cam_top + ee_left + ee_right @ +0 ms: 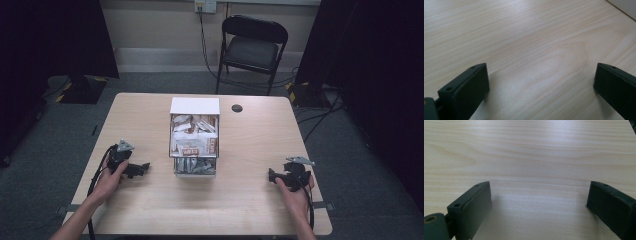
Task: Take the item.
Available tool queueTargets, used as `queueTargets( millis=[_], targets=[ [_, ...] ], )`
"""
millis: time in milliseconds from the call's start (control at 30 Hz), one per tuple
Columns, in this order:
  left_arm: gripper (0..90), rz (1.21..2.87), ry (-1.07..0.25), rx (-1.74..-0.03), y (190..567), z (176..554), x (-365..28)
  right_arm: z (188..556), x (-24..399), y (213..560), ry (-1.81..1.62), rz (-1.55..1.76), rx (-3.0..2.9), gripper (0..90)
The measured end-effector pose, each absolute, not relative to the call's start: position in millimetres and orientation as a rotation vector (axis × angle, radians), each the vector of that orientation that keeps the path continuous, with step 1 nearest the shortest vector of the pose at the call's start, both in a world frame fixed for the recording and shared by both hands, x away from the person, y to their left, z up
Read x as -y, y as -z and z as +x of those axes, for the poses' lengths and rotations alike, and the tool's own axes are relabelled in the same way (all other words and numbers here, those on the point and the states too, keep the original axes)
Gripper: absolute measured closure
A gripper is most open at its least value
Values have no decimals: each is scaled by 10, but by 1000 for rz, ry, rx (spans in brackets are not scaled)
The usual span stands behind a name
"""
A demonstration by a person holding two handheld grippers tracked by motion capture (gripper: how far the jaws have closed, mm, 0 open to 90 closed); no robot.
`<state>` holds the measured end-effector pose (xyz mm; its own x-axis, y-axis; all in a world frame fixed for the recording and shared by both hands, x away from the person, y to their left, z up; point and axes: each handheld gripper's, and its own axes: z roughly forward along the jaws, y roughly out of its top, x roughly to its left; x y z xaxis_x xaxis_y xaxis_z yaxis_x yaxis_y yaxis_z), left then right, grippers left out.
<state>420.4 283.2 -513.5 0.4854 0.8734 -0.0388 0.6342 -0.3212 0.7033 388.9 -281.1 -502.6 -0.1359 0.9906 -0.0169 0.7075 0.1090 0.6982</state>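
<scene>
A clear box [194, 142] stuffed with packets and closed at the back by a white lid stands in the middle of the wooden table [250, 190]. Left of the box, my left gripper [141, 168] rests on the table in a hand. It stands open [540, 82] over bare wood, jaws wide apart, nothing between them. At the right, my right gripper [272, 176] also lies low on the table in the other hand. Its jaws are spread too, so it is open [539, 200] with only wood grain between them.
A small dark round spot [237, 108] marks the table behind the box. A black folding chair [252, 47] stands beyond the far edge. Dark curtains hang at both sides, and cables run across the grey floor at the right.
</scene>
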Motion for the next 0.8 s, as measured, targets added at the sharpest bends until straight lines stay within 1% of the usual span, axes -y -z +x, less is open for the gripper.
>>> queueTargets(
  millis=[167,200,767,800],
  targets=[
    [0,2067,-463,-1239,5135,4203,-2832,3883,2805,5021,-757,1647,-1908,65],
    [0,2067,-463,-1239,5135,4202,-2832,3873,2788,5008,-771,1635,-1918,135],
    [0,2072,-461,-1236,5134,4199,-2833,3847,2697,4841,-861,1615,-1979,183],
    [0,2058,-461,-1243,5138,4198,-2826,3839,2682,4825,-868,1605,-1983,209]
  ],
)
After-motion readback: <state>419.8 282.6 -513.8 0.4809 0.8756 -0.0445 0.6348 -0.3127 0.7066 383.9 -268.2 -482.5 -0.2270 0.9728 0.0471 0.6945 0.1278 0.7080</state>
